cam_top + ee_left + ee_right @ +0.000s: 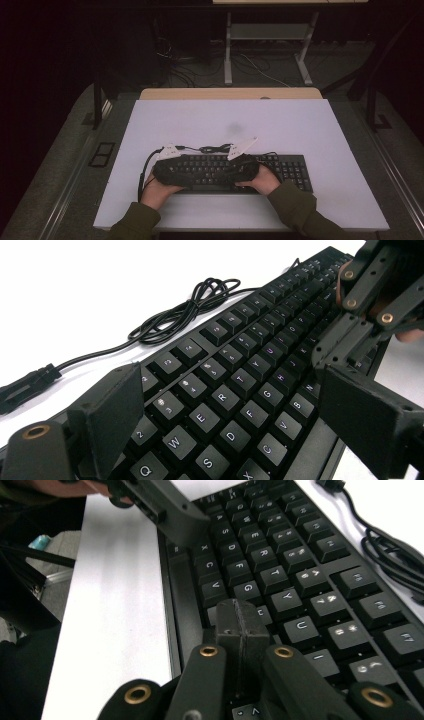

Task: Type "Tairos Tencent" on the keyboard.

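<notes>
A black keyboard [292,170] lies near the front of the white table [250,120], its coiled cable [215,148] just behind it. My left gripper [235,405] hovers over the keyboard's [260,335] left half, jaws wide apart with only keys between them. My right gripper [242,625] is shut, pads pressed together and holding nothing, its tip low over the middle letter keys near G and Y on the keyboard [280,560]. Whether it touches a key I cannot tell. Both grippers point toward each other. The right gripper [350,340] shows in the left gripper view, and the left gripper [170,510] in the right gripper view.
The cable [185,310] runs along the keyboard's far side to a plug at the left. A person's hands in green sleeves [295,205] hold the grippers from the front edge. Open white tabletop lies behind and beside the keyboard. A desk frame [227,50] stands beyond.
</notes>
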